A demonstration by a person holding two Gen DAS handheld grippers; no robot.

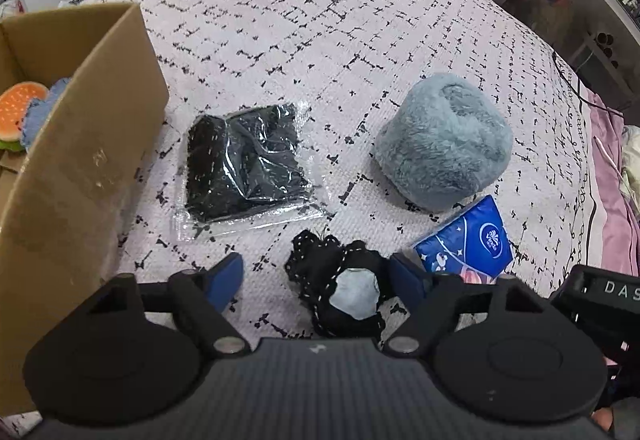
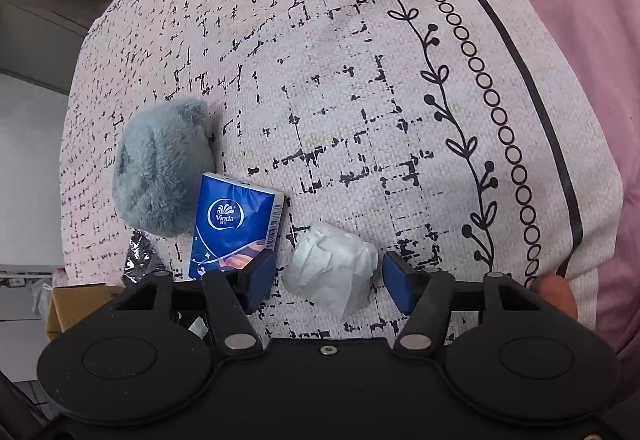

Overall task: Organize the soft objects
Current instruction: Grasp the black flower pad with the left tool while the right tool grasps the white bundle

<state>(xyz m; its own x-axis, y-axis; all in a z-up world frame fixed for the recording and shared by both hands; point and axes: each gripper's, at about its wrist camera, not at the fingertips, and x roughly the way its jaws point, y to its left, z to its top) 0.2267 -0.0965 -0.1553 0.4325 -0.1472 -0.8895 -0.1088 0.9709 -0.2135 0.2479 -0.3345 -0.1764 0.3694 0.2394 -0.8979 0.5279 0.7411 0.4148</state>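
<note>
Left wrist view: left claw point(image 1: 316, 280) is standing apart, straddling a black scrunchie point(image 1: 340, 280) lying flat on the bed point(image 1: 280, 40). Right claw point(image 2: 328, 280) is gaping around a crumpled white tissue wad point(image 2: 332, 272), pads not touching; tissue pack point(image 2: 234, 224) is lying long axis away from camera.

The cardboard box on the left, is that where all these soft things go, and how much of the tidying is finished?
Probably. The cardboard box already holds a burger plush and a blue soft piece. Right now the left gripper straddles a black scrunchie, and the right gripper straddles a crumpled tissue; neither is lifted yet. Left on the bedspread: a bagged black cloth, a fluffy blue hat and a tissue pack.
</note>
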